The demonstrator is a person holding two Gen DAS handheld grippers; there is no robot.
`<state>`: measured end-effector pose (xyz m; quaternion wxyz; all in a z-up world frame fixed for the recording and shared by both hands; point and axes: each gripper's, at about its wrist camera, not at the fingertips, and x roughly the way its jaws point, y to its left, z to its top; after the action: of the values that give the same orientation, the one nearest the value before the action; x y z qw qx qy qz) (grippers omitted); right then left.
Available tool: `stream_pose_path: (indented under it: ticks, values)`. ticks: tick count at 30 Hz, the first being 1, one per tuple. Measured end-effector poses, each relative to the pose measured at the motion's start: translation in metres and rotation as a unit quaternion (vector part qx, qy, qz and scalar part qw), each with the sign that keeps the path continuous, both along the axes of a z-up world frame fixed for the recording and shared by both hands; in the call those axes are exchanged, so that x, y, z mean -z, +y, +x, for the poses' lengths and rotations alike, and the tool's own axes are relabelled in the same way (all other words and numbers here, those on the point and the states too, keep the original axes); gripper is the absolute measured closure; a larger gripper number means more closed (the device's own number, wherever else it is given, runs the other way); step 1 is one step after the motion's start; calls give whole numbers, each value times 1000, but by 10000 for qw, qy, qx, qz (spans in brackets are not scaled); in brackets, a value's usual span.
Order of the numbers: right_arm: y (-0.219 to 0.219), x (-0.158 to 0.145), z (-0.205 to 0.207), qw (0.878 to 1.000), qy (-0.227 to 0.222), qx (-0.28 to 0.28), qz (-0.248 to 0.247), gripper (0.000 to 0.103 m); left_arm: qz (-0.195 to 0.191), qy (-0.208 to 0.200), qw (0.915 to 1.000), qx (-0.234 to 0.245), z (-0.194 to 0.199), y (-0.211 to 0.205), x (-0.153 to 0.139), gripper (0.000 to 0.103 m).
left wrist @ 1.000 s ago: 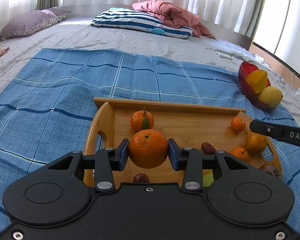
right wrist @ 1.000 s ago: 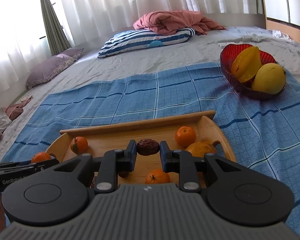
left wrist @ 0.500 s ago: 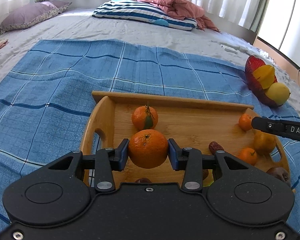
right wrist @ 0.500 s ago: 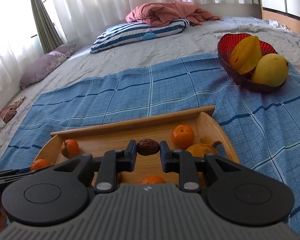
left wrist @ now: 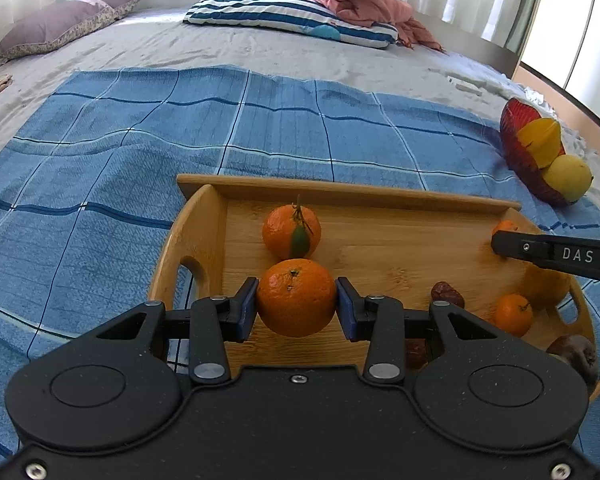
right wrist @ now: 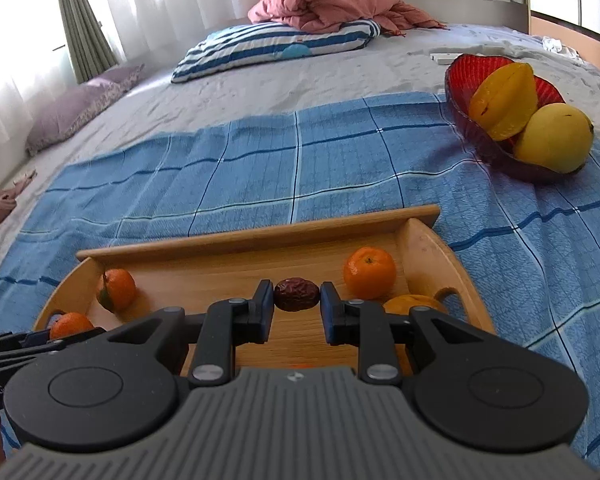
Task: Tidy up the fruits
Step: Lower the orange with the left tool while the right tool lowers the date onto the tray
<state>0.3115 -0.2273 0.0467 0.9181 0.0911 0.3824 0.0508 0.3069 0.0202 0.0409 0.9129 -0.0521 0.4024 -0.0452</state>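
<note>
My left gripper (left wrist: 296, 304) is shut on an orange tangerine (left wrist: 296, 297) and holds it above the left part of the wooden tray (left wrist: 196, 236). A second tangerine with a leaf (left wrist: 291, 232) lies just beyond it. My right gripper (right wrist: 297, 299) is shut on a brown date (right wrist: 296, 294) above the tray (right wrist: 260, 236). The right gripper's finger (left wrist: 556, 255) reaches in at the right of the left wrist view. More tangerines (right wrist: 369, 272) and dates (left wrist: 447, 293) lie in the tray.
A red glass bowl (right wrist: 484, 148) with a starfruit (right wrist: 504, 100) and a yellow mango (right wrist: 552, 138) stands on the blue checked cloth (right wrist: 300, 168) right of the tray. A striped pillow (right wrist: 276, 48), a pink blanket and a purple pillow lie further back on the bed.
Both grippers have moved forward and lower over the tray, each with its fruit still held. The tray and red bowl look nearer.
</note>
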Motion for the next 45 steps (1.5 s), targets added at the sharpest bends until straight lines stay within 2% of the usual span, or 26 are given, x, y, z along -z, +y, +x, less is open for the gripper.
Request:
stream_pose_path:
  ticks: [18, 27, 37, 45]
  values:
    - [16, 18, 14, 9991, 311, -103, -261, 71, 107, 74, 9999, -2, 5, 2, 10, 64]
    - [20, 19, 15, 9985, 325, -182, -413, 71, 182, 38, 9998, 32, 5, -1, 12, 64]
    - [30, 23, 17, 9952, 436, -324, -812, 71, 278, -21, 9996, 103, 3, -2, 13, 64]
    - [30, 23, 16, 9949, 423, -361, -838, 70, 303, -29, 9995, 123, 2, -3, 13, 64]
